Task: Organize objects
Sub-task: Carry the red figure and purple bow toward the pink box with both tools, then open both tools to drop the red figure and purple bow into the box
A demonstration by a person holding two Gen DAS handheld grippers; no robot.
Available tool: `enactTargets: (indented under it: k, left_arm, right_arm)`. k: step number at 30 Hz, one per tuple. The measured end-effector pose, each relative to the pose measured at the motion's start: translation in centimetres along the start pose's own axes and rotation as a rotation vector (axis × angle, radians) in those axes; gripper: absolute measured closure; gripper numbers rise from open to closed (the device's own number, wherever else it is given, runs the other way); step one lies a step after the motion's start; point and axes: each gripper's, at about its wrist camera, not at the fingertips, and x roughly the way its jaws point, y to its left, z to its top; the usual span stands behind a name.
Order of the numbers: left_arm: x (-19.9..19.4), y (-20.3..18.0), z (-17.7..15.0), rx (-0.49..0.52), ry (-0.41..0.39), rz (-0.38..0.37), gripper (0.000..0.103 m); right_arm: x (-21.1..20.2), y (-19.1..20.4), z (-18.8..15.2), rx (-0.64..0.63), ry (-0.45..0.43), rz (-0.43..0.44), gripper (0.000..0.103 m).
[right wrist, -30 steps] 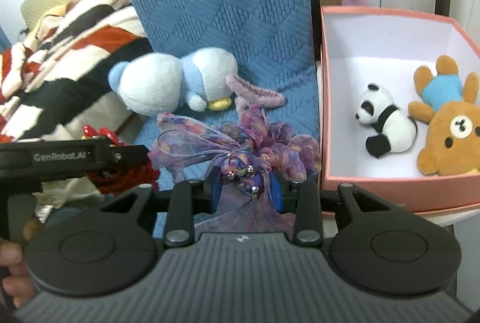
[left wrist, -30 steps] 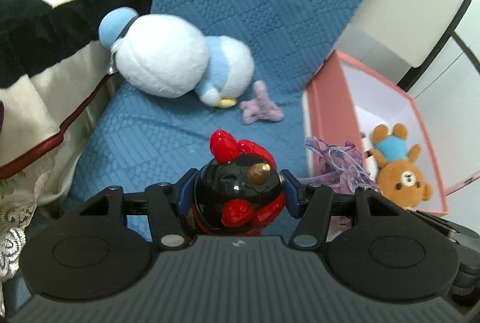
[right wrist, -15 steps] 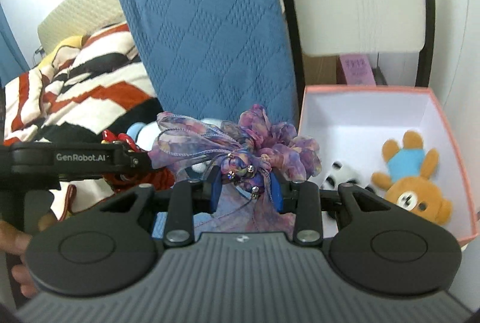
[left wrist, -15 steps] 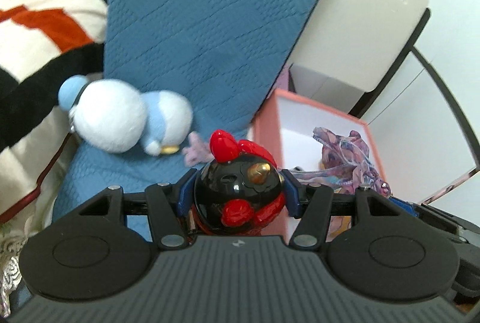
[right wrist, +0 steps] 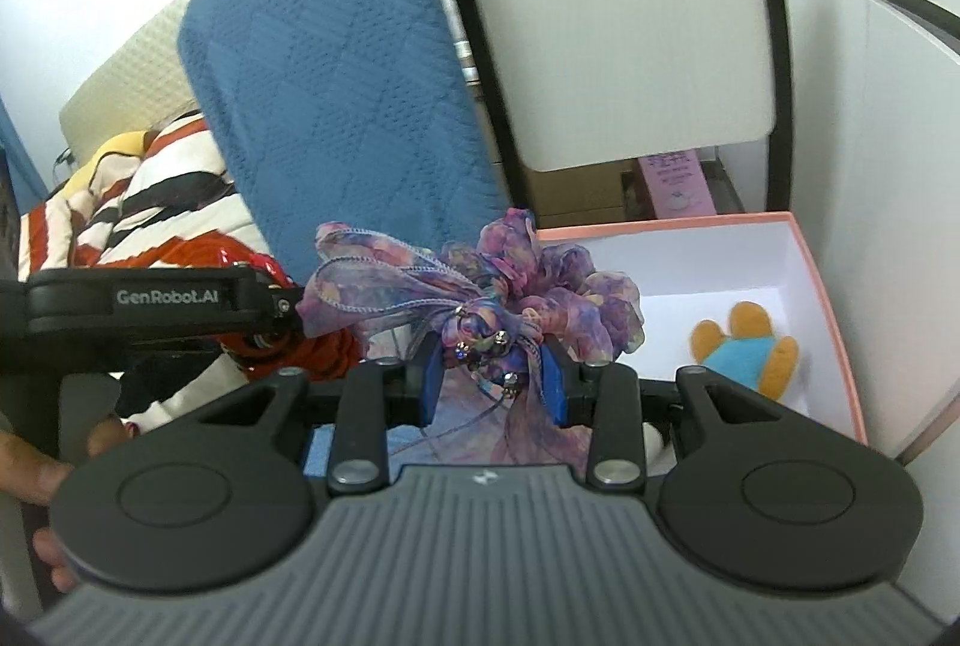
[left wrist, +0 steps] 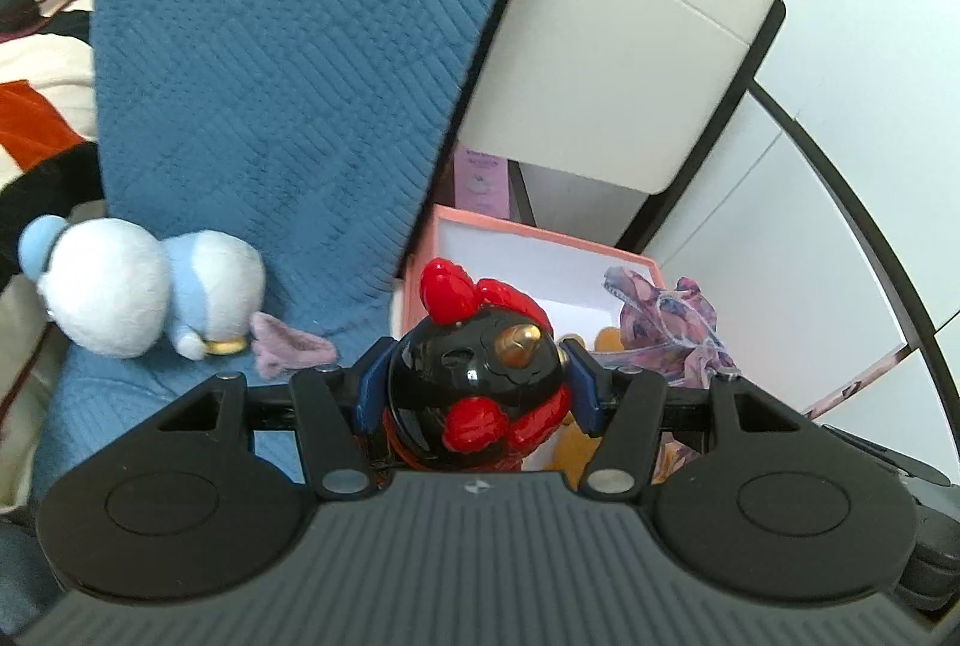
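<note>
My left gripper (left wrist: 474, 376) is shut on a black and red chicken toy (left wrist: 480, 382) and holds it in the air in front of the pink box (left wrist: 540, 238). My right gripper (right wrist: 492, 376) is shut on a purple hair bow (right wrist: 480, 298), held up at the box's (right wrist: 822, 286) left edge; the bow also shows in the left wrist view (left wrist: 666, 328). A brown teddy bear in a blue shirt (right wrist: 744, 346) lies in the box. A white and blue plush penguin (left wrist: 144, 292) and a small purple plush (left wrist: 288, 346) lie on the blue cushion (left wrist: 288, 76).
A beige chair back (right wrist: 612, 46) stands behind the box. A striped blanket (right wrist: 144, 214) lies to the left of the cushion. The left gripper's body (right wrist: 150, 304) and the person's hand (right wrist: 36, 472) fill the left side of the right wrist view.
Both grippers have risen and tilted up with their toys still held. The cushion, penguin and box have dropped lower in both views. The panda in the box is now hidden.
</note>
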Motion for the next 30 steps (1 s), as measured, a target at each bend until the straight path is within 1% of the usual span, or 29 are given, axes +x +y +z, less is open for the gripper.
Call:
enactTargets:
  k: [5, 13, 17, 20, 26, 30]
  left_arm:
    - [2.9, -1.4, -0.7, -0.009, 0.040, -0.021, 0.039]
    - [8.5, -2.9, -2.1, 0.008, 0.099, -0.024, 0.039]
    - [11.4, -3.6, -3.3, 0.031, 0.156, -0.010, 0.039]
    - [13.6, -3.5, -4.4, 0.023, 0.206, -0.002, 0.039]
    - [16.8, -3.3, -6.1, 0.034, 0.270, 0.020, 0.039]
    - [18.0, -2.8, -6.7, 0.030, 0.303, 0.028, 0.039]
  right_arm:
    - [1.0, -2.6, -0.8, 0.023, 0.033, -0.041, 0.066]
    - [3.7, -6.3, -2.1, 0.023, 0.096, -0.100, 0.065]
    - [5.5, -8.1, -3.4, 0.015, 0.146, -0.131, 0.065]
    - [7.1, -9.4, -4.6, 0.015, 0.187, -0.152, 0.065]
    - [9.6, -11.4, -6.7, 0.045, 0.263, -0.150, 0.065]
    - [11.1, -12.6, -7.9, 0.076, 0.318, -0.159, 0.065]
